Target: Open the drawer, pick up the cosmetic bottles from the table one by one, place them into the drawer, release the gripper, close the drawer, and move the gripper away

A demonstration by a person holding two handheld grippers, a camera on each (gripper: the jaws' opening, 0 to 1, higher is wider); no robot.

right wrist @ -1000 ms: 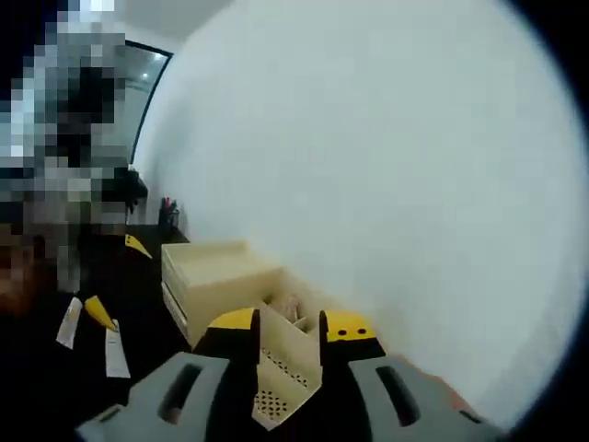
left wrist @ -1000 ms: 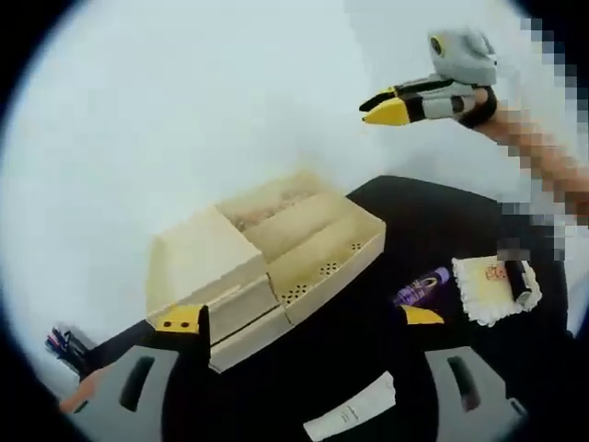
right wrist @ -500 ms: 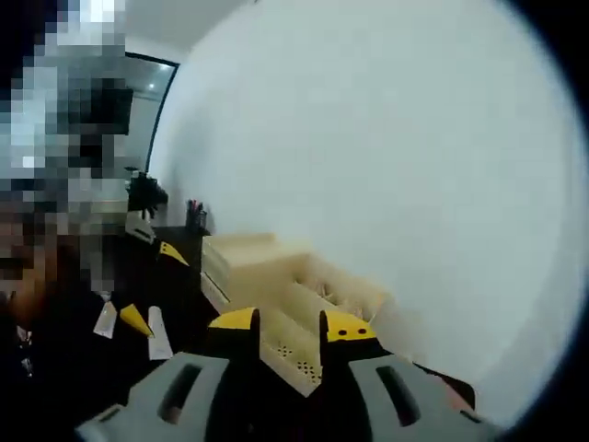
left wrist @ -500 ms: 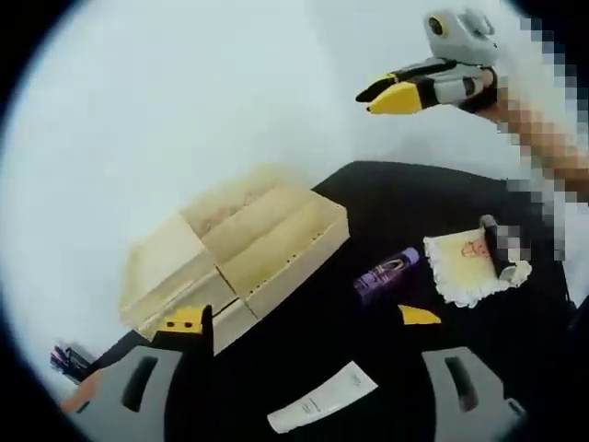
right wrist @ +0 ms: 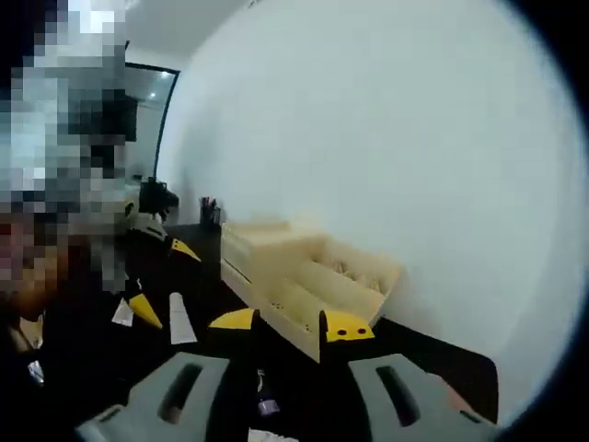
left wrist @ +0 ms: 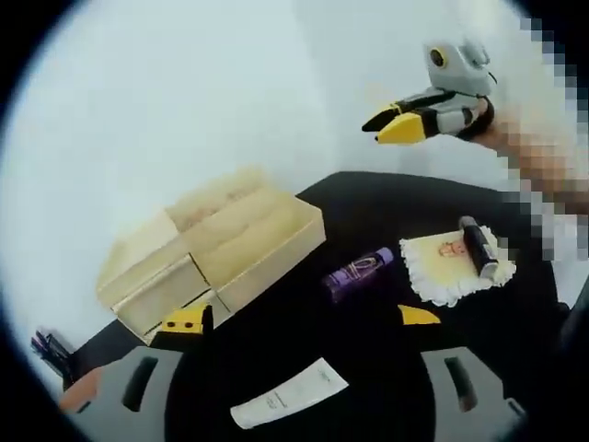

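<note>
A cream drawer box (left wrist: 207, 253) with open top compartments stands on the black table (left wrist: 386, 207), and its drawer fronts look flush. A purple bottle (left wrist: 357, 273) lies to its right, and a white tube (left wrist: 288, 396) lies nearer me. A dark bottle (left wrist: 479, 247) rests on a white lace mat (left wrist: 442, 276). My left gripper (left wrist: 302, 318) is wide open over the table, holding nothing. A hand holds my right gripper (left wrist: 398, 122) high in the air, its jaws a narrow gap apart. In the right gripper view, the right gripper (right wrist: 291, 323) hangs above the drawer box (right wrist: 308, 285), with the left gripper (right wrist: 164, 281) at the left.
A white wall rises right behind the box. A pen holder (left wrist: 51, 350) stands at the table's far left corner. The white tube (right wrist: 179, 318) and a small purple bottle (right wrist: 267, 403) lie on bare black table in front of the box.
Both cameras moved. The left gripper view has pulled back, so the bottles and tube sit more to the middle. The right gripper view now looks down at the box from further away.
</note>
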